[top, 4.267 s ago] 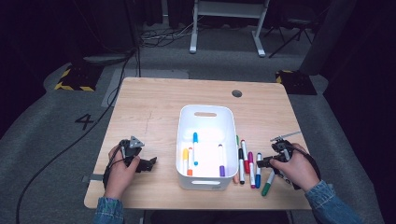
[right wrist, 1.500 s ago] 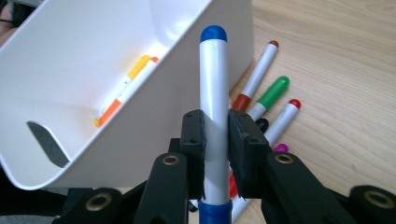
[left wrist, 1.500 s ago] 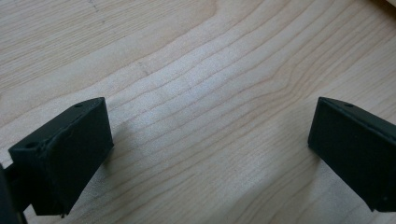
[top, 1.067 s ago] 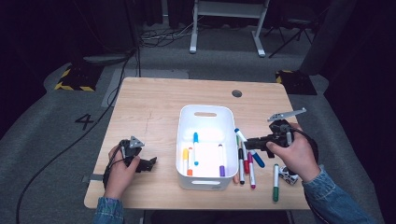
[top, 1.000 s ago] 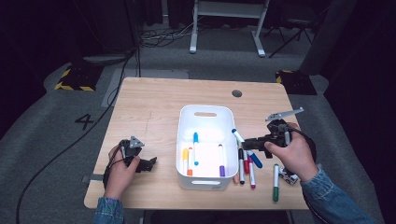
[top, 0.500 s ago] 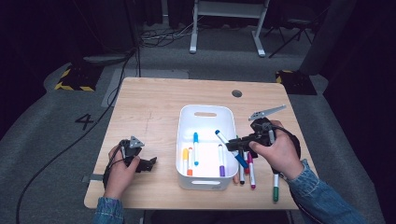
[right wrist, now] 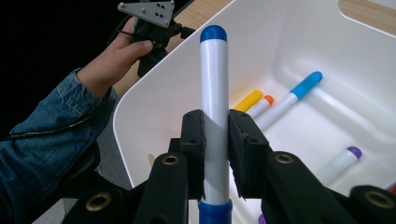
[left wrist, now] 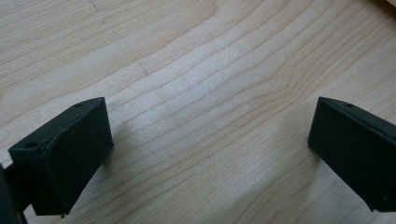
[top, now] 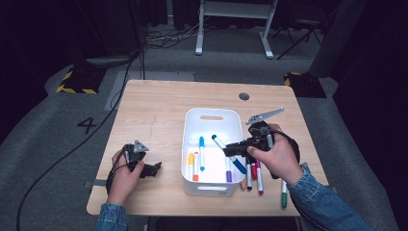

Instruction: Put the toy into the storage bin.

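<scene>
The right tongs (top: 230, 150) are clamped on a blue-capped white marker (top: 229, 154), their black pads pressing its barrel from both sides in the right gripper view (right wrist: 215, 135). In the high view the marker hangs tilted over the right side of the white bin (top: 191, 144), its far end above the bin's inside and its blue near end toward the bin's right wall.

Inside the bin lie a yellow marker (top: 191, 159), an orange-tipped marker (top: 196, 172), a light-blue-capped marker (top: 201, 153) and a purple-capped marker (top: 228, 175). On the desk (top: 154, 110), just right of the bin and partly under the right hand (top: 269, 156), lie more markers, among them a red one (top: 259, 175) and a green one (top: 283, 193) nearer the desk's near edge.

The left tongs (top: 153, 169) rest low over the desk, well left of the bin, in the left hand (top: 124, 171). In the left gripper view they stand wide open (left wrist: 210, 140), with bare wood grain between the jaws and nothing held.
</scene>
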Available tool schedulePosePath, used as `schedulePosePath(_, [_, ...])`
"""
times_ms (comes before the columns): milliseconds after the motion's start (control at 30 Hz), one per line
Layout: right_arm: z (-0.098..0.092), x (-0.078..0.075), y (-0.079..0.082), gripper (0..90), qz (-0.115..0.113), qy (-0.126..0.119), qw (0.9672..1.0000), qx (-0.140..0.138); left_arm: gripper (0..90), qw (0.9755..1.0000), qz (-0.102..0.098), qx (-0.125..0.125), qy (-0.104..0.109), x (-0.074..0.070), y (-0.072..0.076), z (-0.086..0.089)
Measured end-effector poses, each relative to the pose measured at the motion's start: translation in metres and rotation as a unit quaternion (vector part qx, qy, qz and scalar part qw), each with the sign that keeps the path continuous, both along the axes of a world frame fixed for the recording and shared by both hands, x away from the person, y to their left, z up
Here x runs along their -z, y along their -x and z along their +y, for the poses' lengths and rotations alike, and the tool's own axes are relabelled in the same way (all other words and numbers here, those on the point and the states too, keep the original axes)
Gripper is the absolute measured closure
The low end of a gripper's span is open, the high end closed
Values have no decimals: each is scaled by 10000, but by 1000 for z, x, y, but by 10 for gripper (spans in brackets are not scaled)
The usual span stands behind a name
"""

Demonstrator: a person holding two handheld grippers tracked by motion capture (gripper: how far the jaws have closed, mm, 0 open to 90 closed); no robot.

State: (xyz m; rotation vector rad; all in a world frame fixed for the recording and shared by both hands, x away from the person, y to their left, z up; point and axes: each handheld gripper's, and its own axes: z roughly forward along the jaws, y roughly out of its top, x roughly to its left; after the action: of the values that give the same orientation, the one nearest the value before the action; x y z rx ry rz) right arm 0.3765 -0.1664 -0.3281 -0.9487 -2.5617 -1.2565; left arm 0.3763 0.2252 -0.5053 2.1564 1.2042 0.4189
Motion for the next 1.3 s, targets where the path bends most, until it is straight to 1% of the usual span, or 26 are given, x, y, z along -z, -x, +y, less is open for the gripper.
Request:
schedulePosePath(33, [1, 1, 0, 769, -43, -18, 10000, -24, 0, 10000, 16, 5, 15, 0, 0, 0])
schedulePosePath(67, [3, 1, 0, 769, -5, 2, 10000, -35, 0, 10000, 4, 2, 2, 0, 0, 0])
schedulePosePath(133, [5, 3, 0, 770, -26, 9, 10000, -68, 0, 10000, 11, 4, 9, 0, 0, 0])
schedulePosePath(300, [9, 10, 0, 769, -19, 140, 9998, -111, 0, 10000, 4, 2, 3, 0, 0, 0])
schedulePosePath(333, [10, 11, 0, 770, 19, 169, 9998, -90, 0, 10000, 15, 6, 13, 0, 0, 0])
schedulePosePath(400, [11, 14, 0, 769, -5, 203, 9997, -146, 0, 10000, 6, 3, 6, 0, 0, 0])
schedulePosePath(433, [11, 15, 0, 770, 40, 253, 9996, -121, 0, 10000, 4, 3, 4, 0, 0, 0])
schedulePosePath(467, [12, 16, 0, 770, 4, 287, 9995, -138, 0, 10000, 5, 3, 3, 0, 0, 0])
schedulePosePath(533, [12, 19, 1, 770, 32, 344, 9993, -153, 0, 10000, 2, 0, 2, 0, 0, 0])
schedulePosePath(567, [13, 21, 0, 770, -4, 352, 9992, -190, 0, 10000, -3, 1, -6, 0, 0, 0])
schedulePosePath(633, [14, 22, 1, 770, 52, 413, 9990, -162, 0, 10000, 12, 5, 9, 0, 0, 0])
schedulePosePath(767, [15, 26, 0, 770, 18, 470, 9986, -238, 0, 10000, 17, 7, 15, 0, 0, 0])
schedulePosePath(867, [17, 28, 1, 770, 74, 527, 9983, -231, 0, 10000, 19, 7, 18, 0, 0, 0])
schedulePosePath(900, [17, 30, 0, 769, 23, 531, 9982, -270, 0, 10000, 9, 4, 9, 0, 0, 0])
schedulePosePath(933, [18, 30, 1, 769, 80, 556, 9982, -227, 0, 10000, 11, 5, 15, 0, 0, 0])
schedulePosePath(967, [18, 31, 1, 769, 40, 576, 9980, -247, 0, 10000, 12, 7, 14, 0, 0, 0])
schedulePosePath(1067, [19, 34, 1, 769, 39, 602, 9979, -254, 0, 10000, 12, 7, 12, 0, 0, 0])
schedulePosePath(1133, [20, 36, 0, 767, 29, 700, 9971, -284, 0, 10000, 13, 6, 14, 0, 0, 0])
schedulePosePath(1167, [21, 38, 0, 766, -26, 786, 9964, -322, 1, 10000, 12, 5, 14, 0, 0, 0])
schedulePosePath(1200, [21, 40, -1, 709, -81, 808, 9960, -362, 1, 10000, 12, 6, 14, 0, 0, 0])
schedulePosePath(1233, [22, 40, 0, 604, -81, 820, 9962, -295, 1, 10000, 13, 7, 14, 0, 0, 0])
schedulePosePath(1267, [23, 41, 1, 536, -150, 742, 9968, -246, 1, 10000, 12, 7, 14, 0, 0, 0])
schedulePosePath(1300, [23, 41, 0, 546, -293, 672, 9970, -241, 1, 10000, 12, 6, 16, 0, 0, 0])
